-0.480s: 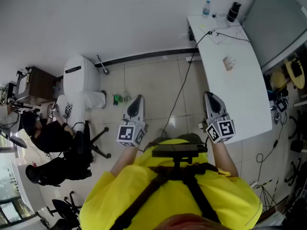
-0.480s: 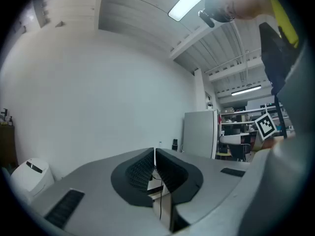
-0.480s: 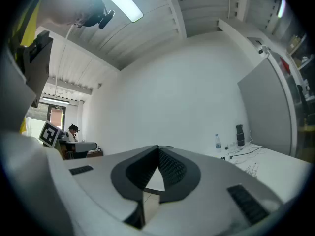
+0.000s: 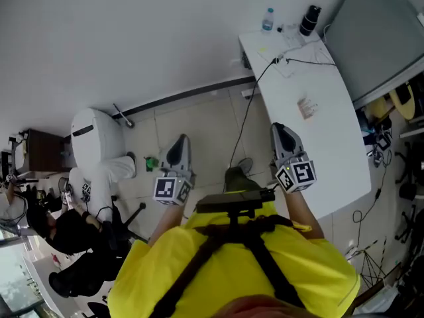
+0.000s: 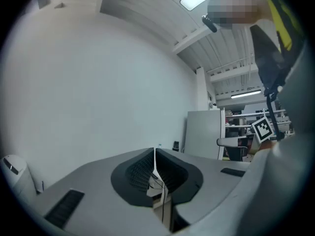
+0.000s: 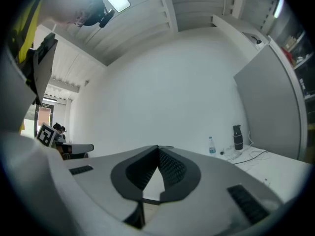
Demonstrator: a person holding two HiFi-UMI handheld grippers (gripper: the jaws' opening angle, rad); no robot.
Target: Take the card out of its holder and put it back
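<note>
On the white table point(image 4: 331, 144) at the right lies a small pale card-like item with reddish marks point(image 4: 306, 106), apparently the card in its holder; details are too small to tell. My right gripper point(image 4: 281, 132) hangs in the air at the table's near left edge, short of the card, shut with nothing in it point(image 6: 158, 150). The left gripper point(image 4: 175, 150) is held over the tiled floor, well left of the table. Its jaws meet in a thin line point(image 5: 155, 154) and hold nothing. Neither gripper view shows the card.
A water bottle point(image 4: 267, 18), a dark flask point(image 4: 309, 20) and a black cable point(image 4: 291, 59) sit at the table's far end. A grey partition point(image 4: 377, 32) stands behind it. A white robot point(image 4: 93, 144) and a seated person point(image 4: 73, 234) are at the left.
The head view has shifted: table and card now sit lower and more to the left, nearer my right gripper. Both grippers stay shut, held level in front of me.
</note>
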